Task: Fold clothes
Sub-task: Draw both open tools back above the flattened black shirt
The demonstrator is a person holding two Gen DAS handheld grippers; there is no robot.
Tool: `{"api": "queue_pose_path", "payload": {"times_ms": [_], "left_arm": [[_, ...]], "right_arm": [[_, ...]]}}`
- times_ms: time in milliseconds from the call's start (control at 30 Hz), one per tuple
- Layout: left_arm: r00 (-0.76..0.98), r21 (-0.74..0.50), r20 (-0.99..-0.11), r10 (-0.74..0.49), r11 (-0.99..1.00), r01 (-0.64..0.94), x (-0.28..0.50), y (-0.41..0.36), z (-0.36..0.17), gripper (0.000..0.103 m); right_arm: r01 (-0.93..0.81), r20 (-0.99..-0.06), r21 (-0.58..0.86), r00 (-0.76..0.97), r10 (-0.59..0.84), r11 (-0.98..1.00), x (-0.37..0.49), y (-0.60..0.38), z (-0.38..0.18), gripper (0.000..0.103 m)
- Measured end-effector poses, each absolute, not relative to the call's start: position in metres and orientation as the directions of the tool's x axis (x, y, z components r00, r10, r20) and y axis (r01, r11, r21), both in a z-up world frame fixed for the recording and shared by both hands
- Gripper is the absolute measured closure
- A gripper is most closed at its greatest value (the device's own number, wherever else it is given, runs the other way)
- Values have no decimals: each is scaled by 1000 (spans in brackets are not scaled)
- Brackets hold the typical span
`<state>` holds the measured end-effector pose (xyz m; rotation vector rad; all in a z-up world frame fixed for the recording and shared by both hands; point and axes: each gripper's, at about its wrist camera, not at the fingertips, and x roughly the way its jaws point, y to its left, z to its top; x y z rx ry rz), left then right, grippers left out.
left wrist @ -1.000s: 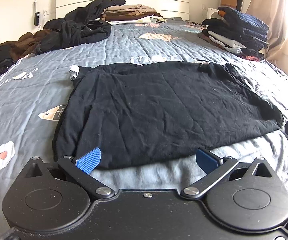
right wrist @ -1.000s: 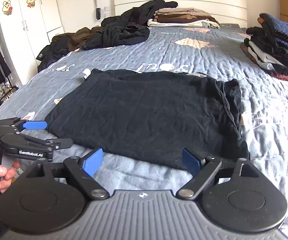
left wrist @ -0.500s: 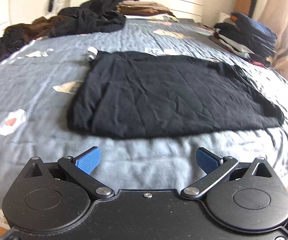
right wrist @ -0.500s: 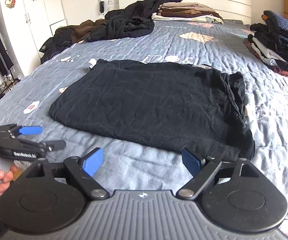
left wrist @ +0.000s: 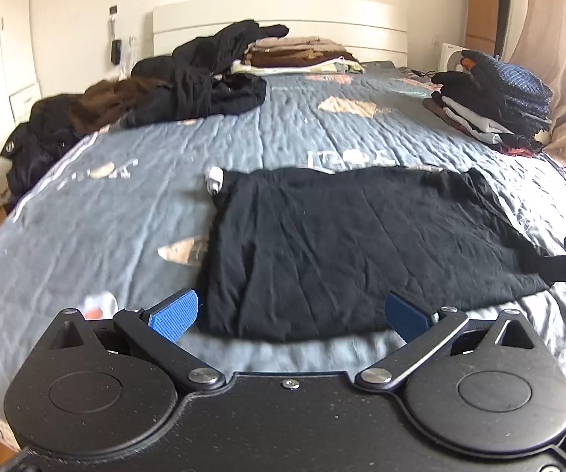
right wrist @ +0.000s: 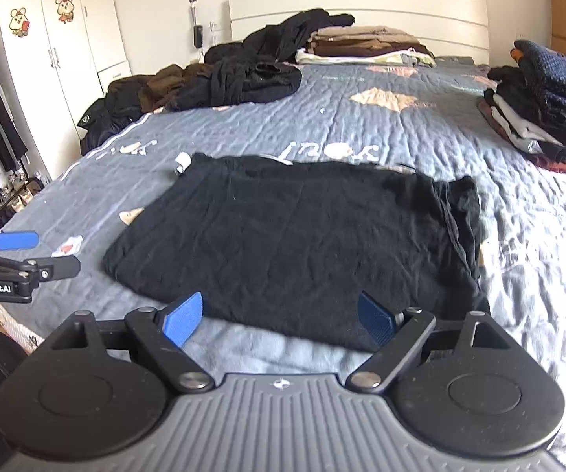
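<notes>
Black garment (left wrist: pixel 361 247) lies flat, partly folded, on the bed (left wrist: pixel 125 212); left hand-held gripper (left wrist: pixel 291 312) and right hand-held gripper (right wrist: pixel 279 314) hover released at its near edge, likely between folds.

left wrist: low at bed foot, facing headboard (left wrist: pixel 279 19) | right wrist: alongside, same heading | shared: bed (right wrist: pixel 361 126)

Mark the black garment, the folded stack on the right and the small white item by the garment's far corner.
black garment (right wrist: pixel 302 236), right wrist view, centre.
folded stack (left wrist: pixel 495 106), left wrist view, middle.
small white item (left wrist: pixel 215 177), left wrist view, body.
</notes>
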<state>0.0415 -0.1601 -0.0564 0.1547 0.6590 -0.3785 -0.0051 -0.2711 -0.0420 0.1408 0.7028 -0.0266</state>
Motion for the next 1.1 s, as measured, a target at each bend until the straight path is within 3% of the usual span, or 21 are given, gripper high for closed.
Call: {"api": "queue_pose_path", "payload": {"times_ms": [133, 367, 1100], "left_arm": [[781, 71, -551, -294, 916, 396, 36, -157, -28, 0], [790, 133, -536, -297, 895, 427, 40, -157, 1, 0], [708, 33, -665, -237, 938, 345, 55, -129, -87, 0]], "right_arm": [[66, -629, 134, 776, 33, 989, -2, -271, -28, 17], [49, -607, 131, 794, 41, 990, 7, -267, -5, 17], [46, -663, 154, 745, 69, 987, 23, -271, -26, 17]]}}
